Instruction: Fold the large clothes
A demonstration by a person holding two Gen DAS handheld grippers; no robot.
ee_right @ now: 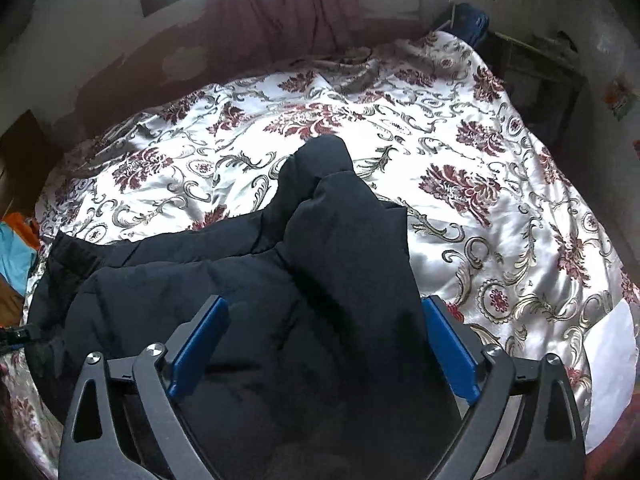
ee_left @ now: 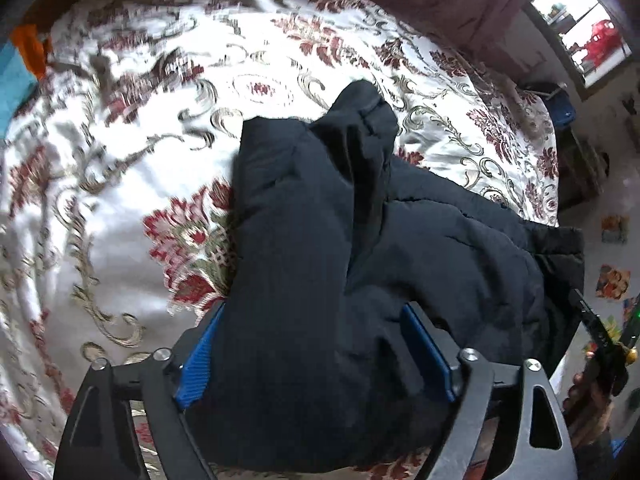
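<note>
A large black padded jacket [ee_left: 320, 220] lies bunched on a bed with a white, red-flowered cover [ee_left: 140, 140]. My left gripper [ee_left: 316, 344] has its blue pads wide apart with a thick fold of the jacket filling the gap between them. The other gripper shows at the right edge of the left wrist view [ee_left: 600, 332]. In the right wrist view the same jacket [ee_right: 320, 280] fills the space between the wide-apart blue pads of my right gripper [ee_right: 324, 344]. A sleeve end [ee_right: 320, 160] sticks out toward the far side of the bed cover [ee_right: 500, 200].
A maroon curtain [ee_right: 280, 8] hangs under windows behind the bed. Orange and teal cloth [ee_right: 16, 240] lies at the left edge. A dark blue object [ee_right: 468, 24] sits by the bed's far right corner. A white sheet [ee_right: 612, 360] lies at the right.
</note>
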